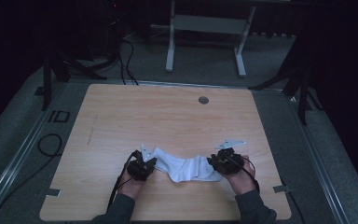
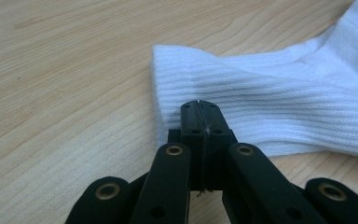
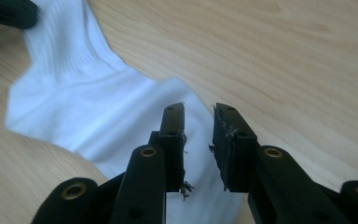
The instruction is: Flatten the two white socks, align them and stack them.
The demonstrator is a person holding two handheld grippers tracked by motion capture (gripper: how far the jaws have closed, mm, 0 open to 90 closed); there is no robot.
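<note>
Sock: white ribbed sock (image 1: 186,168) lying flat on the tabletop (image 1: 168,116), toward its 6 o'clock edge.
Left hand-held gripper (image 2: 199,106): jaws pressed together, pinching the sock's cuff edge.
Right hand-held gripper (image 3: 199,135): jaws parted, narrow gap over the sock's toe end, nothing clamped.

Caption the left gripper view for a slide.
Left gripper, jaws shut on the ribbed cuff of a white sock lying on the wooden table.
</note>
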